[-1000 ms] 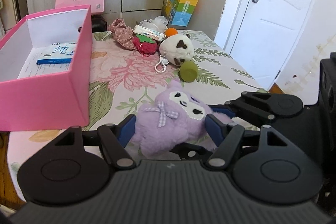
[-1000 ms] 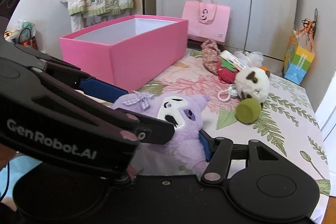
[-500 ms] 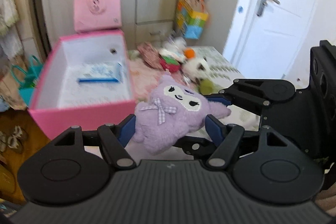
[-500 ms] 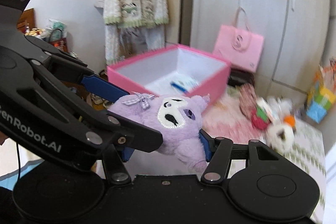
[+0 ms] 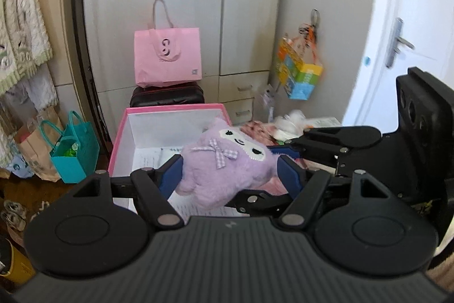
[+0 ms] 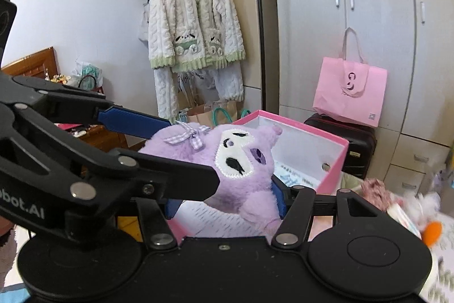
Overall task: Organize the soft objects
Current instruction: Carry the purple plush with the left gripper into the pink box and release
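A purple plush toy (image 5: 224, 169) with a white face and a checked bow is pinched from both sides. My left gripper (image 5: 227, 169) is shut on it, and my right gripper (image 6: 227, 198) is shut on it too. The plush (image 6: 227, 161) hangs in the air over the near end of the open pink box (image 5: 120, 132), which also shows in the right wrist view (image 6: 334, 161). The box has white inner walls and printed paper (image 5: 150, 158) on its floor. The other gripper's arm crosses each view.
More soft toys and small items (image 5: 286, 124) lie on the table right of the box, blurred. An orange-tipped toy (image 6: 431, 229) lies at the right. A pink paper bag (image 5: 167, 58) stands on a dark case behind the box. Bags (image 5: 71, 155) stand on the floor at left.
Both grippers have lifted the purple plush off the floral table and carried it left, from beside the pink box to above its open top.
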Demonstrator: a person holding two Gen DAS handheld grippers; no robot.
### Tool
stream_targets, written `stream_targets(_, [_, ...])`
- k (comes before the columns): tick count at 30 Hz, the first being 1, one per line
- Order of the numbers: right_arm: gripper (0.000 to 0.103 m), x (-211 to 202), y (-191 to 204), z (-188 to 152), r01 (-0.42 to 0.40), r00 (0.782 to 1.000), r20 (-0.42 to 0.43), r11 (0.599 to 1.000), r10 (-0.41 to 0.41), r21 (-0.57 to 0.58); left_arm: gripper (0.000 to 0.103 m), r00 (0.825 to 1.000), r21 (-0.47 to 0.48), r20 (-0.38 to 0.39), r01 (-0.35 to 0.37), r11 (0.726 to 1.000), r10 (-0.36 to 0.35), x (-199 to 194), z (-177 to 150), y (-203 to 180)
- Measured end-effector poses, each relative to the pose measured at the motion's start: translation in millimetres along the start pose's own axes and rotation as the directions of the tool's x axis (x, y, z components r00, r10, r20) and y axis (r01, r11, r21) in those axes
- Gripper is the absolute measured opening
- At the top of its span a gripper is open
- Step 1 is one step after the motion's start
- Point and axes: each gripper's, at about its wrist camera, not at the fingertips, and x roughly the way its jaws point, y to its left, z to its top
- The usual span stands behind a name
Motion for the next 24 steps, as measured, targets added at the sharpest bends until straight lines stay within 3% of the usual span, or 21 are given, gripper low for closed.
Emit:
stream_targets(2, [0.066, 17.0, -15.0, 7.3, -0.056, 0.998, 0.007, 0.998, 0.056, -0.001, 0.07, 0.999, -0.029, -0.003, -0.035, 0.999, 0.035, 15.5, 5.4, 12.3])
stream_targets(4, [0.066, 29.1, -33.0, 9.5, -0.107, 0.993, 0.047, 0.994, 0.106, 0.018, 0.071, 1.0, -0.062, -0.008, -0.022, 0.998, 0.022, 28.8, 5.9, 21.2])
stream_targets(7, [0.065, 51.5, -50.8, 10.0, -0.135, 0.991, 0.018, 0.991, 0.134, 0.024, 0.071, 1.0, -0.114, -0.027, 0.009, 0.993, -0.012, 50.8, 7.3, 37.2])
stream_targets(15, [0.063, 103.0, -69.2, 24.8, -0.022, 0.996, -0.094, 0.993, 0.011, -0.115, 0.071, 0.99, -0.224, -0.105, 0.066, 0.972, -0.092, 125.0, 8.3, 78.5])
stream_targets(20, [0.063, 136.9, -79.5, 30.4, -0.014, 0.982, -0.187, 0.98, -0.024, -0.201, 0.07, 0.978, -0.286, -0.165, 0.079, 0.955, -0.13, 160.0, 4.0, 101.0])
stream_targets(24, [0.063, 161.3, -79.3, 30.1, -0.016, 0.967, -0.249, 0.964, -0.053, -0.267, 0.07, 0.969, -0.309, -0.213, 0.052, 0.95, -0.122, 181.9, 1.3, 108.8])
